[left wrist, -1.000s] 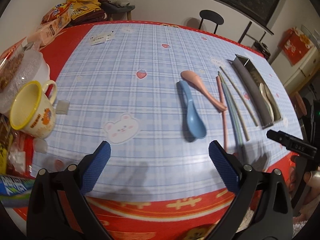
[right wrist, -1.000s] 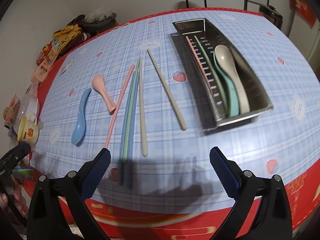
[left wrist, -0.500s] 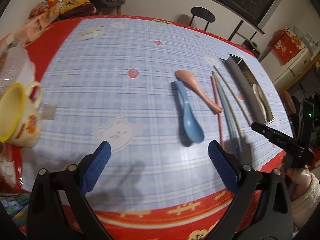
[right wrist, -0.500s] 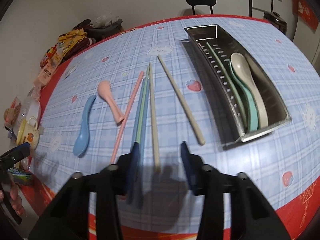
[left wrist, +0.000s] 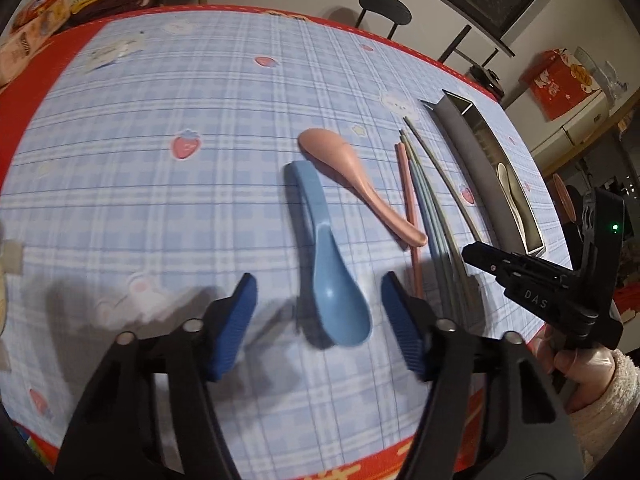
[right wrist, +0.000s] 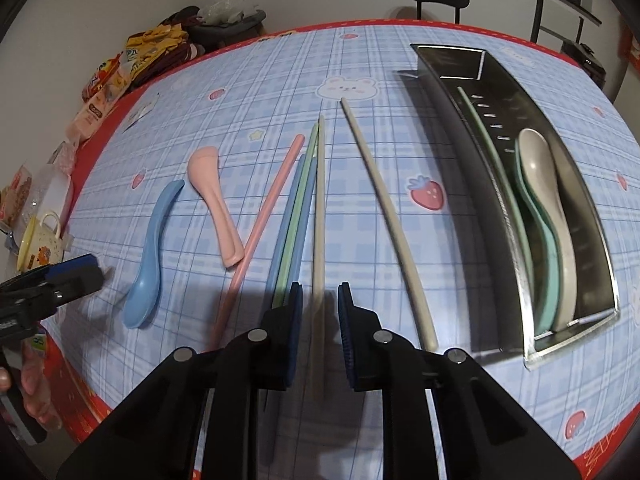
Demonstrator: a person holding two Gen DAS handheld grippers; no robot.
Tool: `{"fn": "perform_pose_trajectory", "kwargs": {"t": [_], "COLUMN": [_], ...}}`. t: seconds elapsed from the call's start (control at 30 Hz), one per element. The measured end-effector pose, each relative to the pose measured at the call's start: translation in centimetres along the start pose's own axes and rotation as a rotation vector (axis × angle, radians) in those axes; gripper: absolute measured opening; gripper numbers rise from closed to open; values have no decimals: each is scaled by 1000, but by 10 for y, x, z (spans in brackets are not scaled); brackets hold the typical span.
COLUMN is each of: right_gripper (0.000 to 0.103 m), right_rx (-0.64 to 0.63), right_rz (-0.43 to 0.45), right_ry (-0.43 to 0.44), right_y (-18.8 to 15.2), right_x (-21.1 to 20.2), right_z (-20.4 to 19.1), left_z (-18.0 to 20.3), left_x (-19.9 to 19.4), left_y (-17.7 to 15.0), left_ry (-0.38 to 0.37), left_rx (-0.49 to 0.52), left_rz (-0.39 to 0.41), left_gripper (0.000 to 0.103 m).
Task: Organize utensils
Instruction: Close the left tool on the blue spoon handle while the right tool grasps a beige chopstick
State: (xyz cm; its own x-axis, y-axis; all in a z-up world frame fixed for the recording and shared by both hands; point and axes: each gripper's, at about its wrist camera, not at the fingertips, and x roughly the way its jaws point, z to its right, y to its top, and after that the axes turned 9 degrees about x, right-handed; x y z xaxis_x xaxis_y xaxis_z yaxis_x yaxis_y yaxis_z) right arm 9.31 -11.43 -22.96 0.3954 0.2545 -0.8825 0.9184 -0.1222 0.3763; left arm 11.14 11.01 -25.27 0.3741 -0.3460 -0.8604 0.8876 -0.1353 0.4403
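Now, left wrist view: you are hovering the left gripper [left wrist: 316, 320] over the bowl of the blue spoon [left wrist: 326, 256], which is lying flat on the counter [left wrist: 160, 200].
Left fingers: you are keeping them about half open, straddling the spoon bowl and gripping nothing.
Left risk: you are lining up on the widest, rounded part; closing there is likely squeezing the spoon out forward or tilting it. The pink spoon [left wrist: 352, 176] is lying just beside the blue handle, so a skid could be knocking it into the pink chopstick [left wrist: 408, 196].
Right wrist view: you are placing the right gripper [right wrist: 319, 300] around the near part of the cream chopstick [right wrist: 319, 240].
Right fingers: you are holding them narrowly apart, one on each side of the stick; I cannot tell whether they are touching it yet.
Right risk: the green chopstick [right wrist: 298, 208] and blue chopstick [right wrist: 288, 216] are lying just beside your left finger, so you may be catching a neighbour or scattering the bundle. Gripping near the end, the long stick could be pivoting and drooping.
Destination: the metal tray [right wrist: 480, 184] is sitting to the right, already holding the white spoon [right wrist: 552, 208], a teal spoon [right wrist: 538, 232] and a chopstick; a swinging tip could be striking its wall.
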Motion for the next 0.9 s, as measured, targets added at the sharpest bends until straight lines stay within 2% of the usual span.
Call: {"fn": "perform_pose_trajectory", "kwargs": {"t": [0.17, 0.5, 0.67, 0.9], "right_gripper": [18, 18, 7, 7], "right_rx": [-18, -52, -54, -39], "right_rz": [-13, -7, 10, 21], "right_ry": [-16, -56, -88, -68], "right_y": [8, 17, 19, 18], "right_x": [9, 21, 23, 22], "right_z": [-3, -10, -10, -6], "left_z": [-6, -15, -16, -21], "left_x": [15, 25, 29, 39], "left_y": [7, 18, 22, 28], "left_ry": [-22, -41, -59, -64], "left_rx": [-31, -49, -40, -67], "left_rz": [-16, -32, -38, -37], "left_gripper": [51, 49, 42, 37]}}
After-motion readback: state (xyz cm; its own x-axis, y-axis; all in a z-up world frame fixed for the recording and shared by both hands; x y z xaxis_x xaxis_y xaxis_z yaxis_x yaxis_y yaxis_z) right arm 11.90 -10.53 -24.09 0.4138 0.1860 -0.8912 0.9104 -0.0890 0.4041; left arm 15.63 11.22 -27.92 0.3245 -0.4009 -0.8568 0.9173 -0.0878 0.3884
